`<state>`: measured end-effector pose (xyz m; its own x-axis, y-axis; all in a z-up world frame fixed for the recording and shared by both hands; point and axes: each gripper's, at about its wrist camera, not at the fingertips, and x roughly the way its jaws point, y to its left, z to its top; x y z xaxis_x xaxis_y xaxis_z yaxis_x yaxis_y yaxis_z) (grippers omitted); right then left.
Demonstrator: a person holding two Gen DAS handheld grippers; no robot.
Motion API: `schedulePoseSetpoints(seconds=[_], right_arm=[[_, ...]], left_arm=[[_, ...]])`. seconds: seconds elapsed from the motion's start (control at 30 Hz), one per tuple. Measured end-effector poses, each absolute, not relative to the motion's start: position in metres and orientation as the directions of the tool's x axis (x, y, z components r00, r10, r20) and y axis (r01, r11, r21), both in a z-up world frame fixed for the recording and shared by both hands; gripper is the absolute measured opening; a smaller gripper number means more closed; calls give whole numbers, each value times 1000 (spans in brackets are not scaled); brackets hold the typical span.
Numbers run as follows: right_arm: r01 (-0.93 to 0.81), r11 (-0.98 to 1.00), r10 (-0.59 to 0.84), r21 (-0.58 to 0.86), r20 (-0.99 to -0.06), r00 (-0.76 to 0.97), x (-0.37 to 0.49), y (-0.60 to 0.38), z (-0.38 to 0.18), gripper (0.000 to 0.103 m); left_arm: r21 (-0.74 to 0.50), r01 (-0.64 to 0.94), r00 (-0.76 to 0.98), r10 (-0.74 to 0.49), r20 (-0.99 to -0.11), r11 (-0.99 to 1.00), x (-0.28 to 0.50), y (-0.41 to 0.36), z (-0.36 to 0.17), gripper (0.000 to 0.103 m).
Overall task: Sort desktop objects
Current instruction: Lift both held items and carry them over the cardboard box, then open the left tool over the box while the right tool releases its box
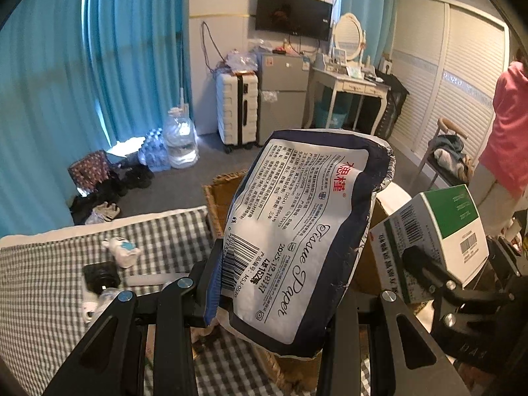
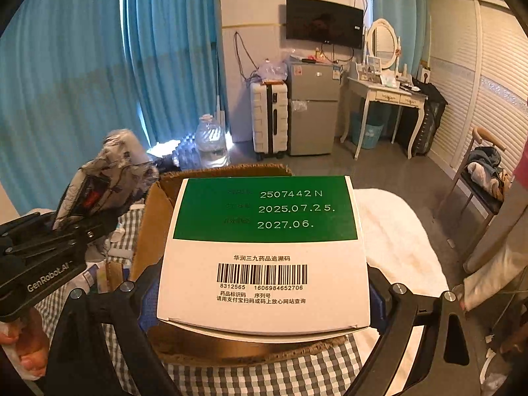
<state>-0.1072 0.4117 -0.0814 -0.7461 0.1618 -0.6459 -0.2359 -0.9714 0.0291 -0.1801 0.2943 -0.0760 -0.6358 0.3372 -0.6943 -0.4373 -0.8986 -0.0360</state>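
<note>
My left gripper is shut on a navy and white tissue paper pack, which stands tilted above a brown cardboard box. The right wrist view shows this pack and the left gripper at the left, beside the cardboard box. My right gripper is shut on a green and white medicine box, held level over the cardboard box's opening. In the left wrist view the medicine box and right gripper are at the right, close to the pack.
A grey checked cloth covers the table, with a small white bottle and a black item on it. A white towel lies right of the cardboard box. A chair and a person in pink are at the right.
</note>
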Motion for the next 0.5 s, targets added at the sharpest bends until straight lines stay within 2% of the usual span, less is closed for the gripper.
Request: schedulePoseSetpoints(seconds=[0.5], right_arm=[[-215,-977,145,4,-726,-672,-146,422,-137,93]], left_arm=[[-40,-468,-546,325,-772,-883,-219,328,-134,39]])
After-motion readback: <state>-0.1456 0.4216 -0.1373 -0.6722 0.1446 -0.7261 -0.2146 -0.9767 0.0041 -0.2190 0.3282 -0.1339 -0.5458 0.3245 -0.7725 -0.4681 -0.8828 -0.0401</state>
